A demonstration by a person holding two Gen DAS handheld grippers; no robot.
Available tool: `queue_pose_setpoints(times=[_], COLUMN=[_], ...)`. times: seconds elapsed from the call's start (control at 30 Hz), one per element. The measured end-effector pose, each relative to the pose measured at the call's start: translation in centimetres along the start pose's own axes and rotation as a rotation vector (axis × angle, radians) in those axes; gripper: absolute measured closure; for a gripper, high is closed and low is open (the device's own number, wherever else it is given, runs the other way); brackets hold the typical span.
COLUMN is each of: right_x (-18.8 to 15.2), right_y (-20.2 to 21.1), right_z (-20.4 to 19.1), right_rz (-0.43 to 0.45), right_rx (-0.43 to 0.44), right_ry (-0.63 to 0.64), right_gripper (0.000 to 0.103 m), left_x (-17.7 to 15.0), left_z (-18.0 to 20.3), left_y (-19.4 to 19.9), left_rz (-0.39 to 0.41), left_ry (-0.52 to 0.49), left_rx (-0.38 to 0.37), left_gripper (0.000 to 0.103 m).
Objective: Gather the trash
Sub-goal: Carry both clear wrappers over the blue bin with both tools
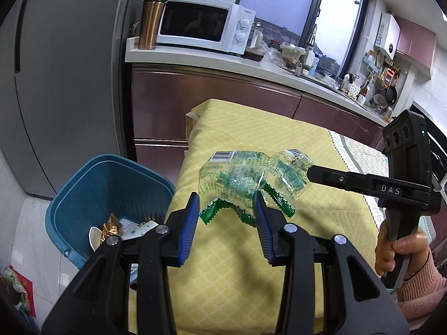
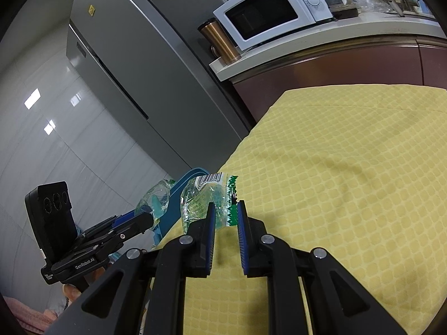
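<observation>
My left hand-held gripper (image 1: 227,209) hovered with its blue pads spread apart, just short of a crumpled clear-and-green wrapper (image 1: 237,178) on the yellow-clothed counter (image 1: 293,145). My right hand-held gripper (image 1: 310,173) touched the wrapper's far end. A blue bin (image 1: 83,192) stood at left, trash inside.

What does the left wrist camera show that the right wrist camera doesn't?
Only the left wrist view shows inside the blue bin, with trash already in it, plus the window and the cluttered sink counter.

Only the right wrist view shows the whole grey fridge and the tiled wall.

Both show the clear green wrapper, the yellow tablecloth, the microwave and the copper tumbler.
</observation>
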State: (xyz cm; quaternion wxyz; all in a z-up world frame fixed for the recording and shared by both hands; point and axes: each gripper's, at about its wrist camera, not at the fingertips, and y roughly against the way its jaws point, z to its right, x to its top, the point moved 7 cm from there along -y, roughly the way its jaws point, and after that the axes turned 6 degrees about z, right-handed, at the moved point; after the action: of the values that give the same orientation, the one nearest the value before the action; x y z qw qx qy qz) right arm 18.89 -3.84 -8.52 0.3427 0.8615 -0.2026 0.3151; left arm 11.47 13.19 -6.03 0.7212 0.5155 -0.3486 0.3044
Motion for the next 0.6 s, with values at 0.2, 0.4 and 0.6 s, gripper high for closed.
queue_pose_setpoints(times=[0.2,0.4,0.6], right_x=[0.1,-0.1,-0.3], right_y=[-0.9,-1.8,-2.7], right_z=[-0.9,-1.5,-2.0], right_rz=[-0.013,-0.027,-0.041], right_rx=[0.009,0.019,0.028], right_ry=[0.01,0.023,0.036], right_gripper=[0.089,0.089,0.089], left_x=[0.1,0.1,0.2], left_z=[-1.0,-2.0,-3.0], left_y=[0.2,0.5,1.0], left_rz=[0.003,0.007,0.014], left_ry=[0.009,0.016,0.025], left_rx=[0.013,0.028,0.043], left_gripper=[0.064,0.064,0.064])
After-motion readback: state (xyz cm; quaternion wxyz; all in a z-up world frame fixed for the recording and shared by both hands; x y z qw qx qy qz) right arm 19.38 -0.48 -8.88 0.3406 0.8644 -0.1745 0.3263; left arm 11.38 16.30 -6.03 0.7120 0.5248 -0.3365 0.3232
